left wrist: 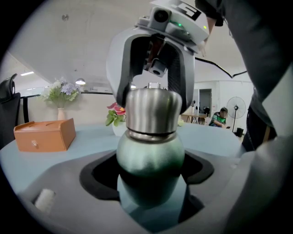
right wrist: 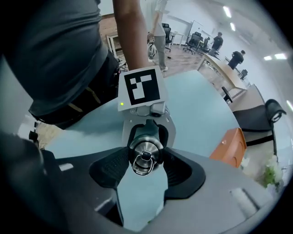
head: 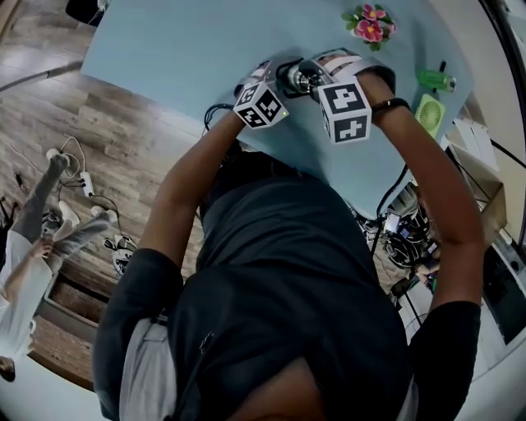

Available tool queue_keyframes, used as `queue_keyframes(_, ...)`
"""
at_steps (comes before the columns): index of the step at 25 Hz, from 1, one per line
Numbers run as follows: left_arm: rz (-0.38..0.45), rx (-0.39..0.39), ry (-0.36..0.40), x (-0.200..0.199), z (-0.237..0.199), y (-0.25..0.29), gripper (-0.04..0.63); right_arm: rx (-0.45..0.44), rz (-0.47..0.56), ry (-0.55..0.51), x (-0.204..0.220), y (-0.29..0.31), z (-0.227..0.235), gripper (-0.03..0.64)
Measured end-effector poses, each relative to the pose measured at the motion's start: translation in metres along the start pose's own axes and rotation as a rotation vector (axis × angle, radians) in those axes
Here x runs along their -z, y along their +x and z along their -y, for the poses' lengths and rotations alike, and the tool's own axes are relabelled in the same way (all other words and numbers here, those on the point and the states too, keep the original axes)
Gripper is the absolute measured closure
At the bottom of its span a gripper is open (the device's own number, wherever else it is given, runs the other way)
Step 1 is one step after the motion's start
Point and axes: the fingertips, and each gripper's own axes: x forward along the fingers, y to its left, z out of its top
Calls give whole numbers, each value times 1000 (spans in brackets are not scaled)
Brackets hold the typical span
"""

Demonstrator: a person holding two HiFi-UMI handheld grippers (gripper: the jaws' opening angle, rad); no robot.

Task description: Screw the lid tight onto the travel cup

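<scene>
Between the dark pads of the left tool [left wrist: 149, 183] the travel cup [left wrist: 150, 157] stands upright, its green body clasped on both sides; whether its base rests on the pale blue tabletop [left wrist: 91, 137] cannot be told. On the cup's neck sits the steel lid [left wrist: 152, 109], level, with a small metal ring [right wrist: 143, 163] on its top. From straight above, the right tool [right wrist: 145, 160] comes down over the lid, its two ribbed pads pressed against the lid's opposite sides. Seen from the head view, both tools meet near the tabletop's near edge, their marker cubes side by side. Farther off on the tabletop lie an orange box [left wrist: 45, 134], a pot of pink flowers [head: 370, 23] and a small green fan [head: 429, 113], all well apart from the cup.
</scene>
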Motion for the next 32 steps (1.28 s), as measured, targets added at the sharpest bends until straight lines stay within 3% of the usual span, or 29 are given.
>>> queue_keyframes(2,0,0,0,0,0,-1,164,-7,47,123,-3,-1,1,382)
queue_keyframes(6,1,-2,-1,0,0,-2,164,41,151,545,-4,-2,8,383)
queue_keyframes(9,1,-7,-2,0,1,-1,164,165,253,1011,2,-8,15,383)
queue_keyframes(11,1,-13,-6,0,0,-1,164,297,307,1298,6,-11,19,383)
queue_keyframes(14,3,-23,-13,0,-2,-2,164,470,359,1486,10,-12,21,383)
queue_keyframes(17,1,-24,-12,0,-2,-2,164,468,380,1531,12,-13,20,383)
queue_keyframes(27,-2,-21,-14,1,-1,-1,164,435,389,1490,10,-12,19,382)
queue_keyframes(30,-2,-21,-14,0,-1,-1,164,390,424,1322,-1,-26,22,345)
queue_keyframes(32,-2,-20,-14,0,-1,-1,164,334,423,1082,-13,-36,22,341)
